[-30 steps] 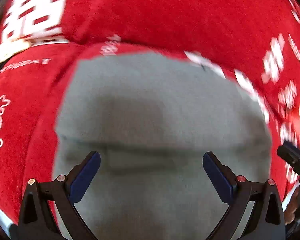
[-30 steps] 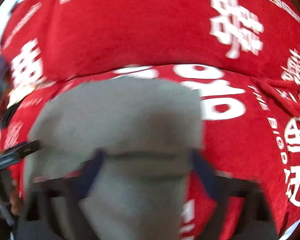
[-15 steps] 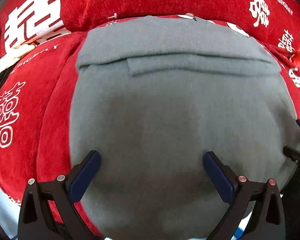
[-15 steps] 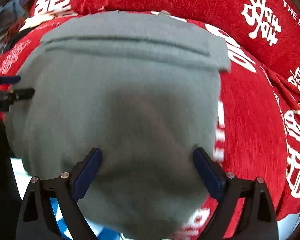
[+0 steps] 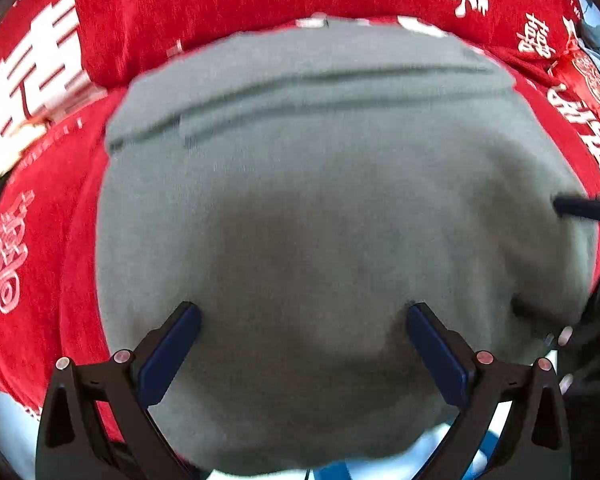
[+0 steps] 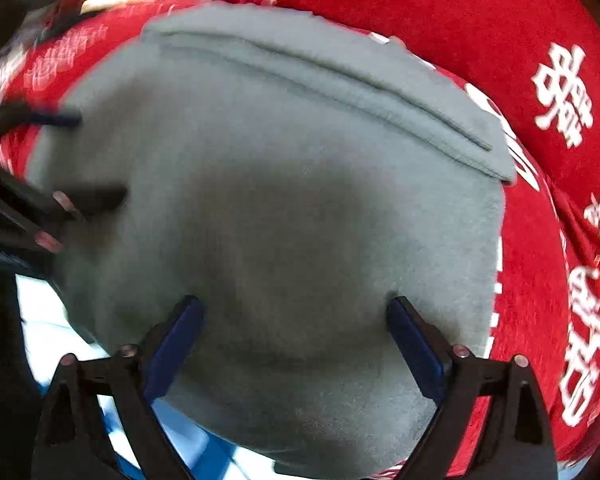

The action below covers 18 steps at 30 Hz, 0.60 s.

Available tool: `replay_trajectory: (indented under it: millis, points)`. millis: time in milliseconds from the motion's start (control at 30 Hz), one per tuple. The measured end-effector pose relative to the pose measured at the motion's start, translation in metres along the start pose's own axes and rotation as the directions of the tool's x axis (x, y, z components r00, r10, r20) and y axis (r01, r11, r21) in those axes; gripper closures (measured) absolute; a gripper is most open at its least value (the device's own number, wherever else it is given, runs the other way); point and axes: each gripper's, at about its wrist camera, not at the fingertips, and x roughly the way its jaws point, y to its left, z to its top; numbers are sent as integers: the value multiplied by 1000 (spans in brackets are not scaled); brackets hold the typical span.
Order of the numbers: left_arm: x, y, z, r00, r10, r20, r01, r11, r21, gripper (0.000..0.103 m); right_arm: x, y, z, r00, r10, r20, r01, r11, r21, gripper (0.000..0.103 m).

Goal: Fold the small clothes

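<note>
Both the left gripper (image 5: 300, 344) and right gripper (image 6: 294, 338) stand spread wide, pinching nothing. The folded grey garment (image 5: 320, 220) lies just ahead of and beneath them on the red printed cover (image 5: 220, 8). Its near edge overhangs; a careless brush could likely drag it off or undo the fold.

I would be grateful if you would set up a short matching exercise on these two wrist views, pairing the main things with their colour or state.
Things:
1. garment
2. cover
3. left gripper
4. finger pads

Descriptions:
A. red with white characters
B. blue
C. grey, with a folded band along its far edge
D. open, jaws wide apart over the cloth

Pairs: 1-C, 2-A, 3-D, 4-B
</note>
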Motion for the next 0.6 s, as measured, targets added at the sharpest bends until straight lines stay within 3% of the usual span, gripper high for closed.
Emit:
replay_trajectory:
  millis: [200, 300, 367, 433, 533, 600]
  points:
    - [-7, 25, -38, 1000, 14, -15, -14, 999, -35, 0, -2, -29, -47, 999, 1, -35, 1, 998, 60, 1]
    - [-6, 27, -43, 998, 8, -69, -12, 998, -54, 0, -5, -25, -58, 996, -43, -75, 45, 999, 27, 1]
    - [-6, 26, -43, 993, 51, -109, -58, 997, -59, 0, -6, -23, -60, 992, -69, -108, 71, 997, 20, 1]
    - [-19, 28, -40, 999, 24, -44, -27, 997, -71, 0, -9, -21, -55, 989, -89, -116, 93, 995, 31, 1]
    - [-35, 25, -20, 998, 4, 56, 1, 996, -94, 0, -30, -18, -34, 999, -43, 2, 43, 998, 54, 1]
    - [-29, 16, -8, 998, -3, 63, 8, 997, -75, 0, -33, -15, -13, 999, -5, 54, 2, 998, 59, 1]
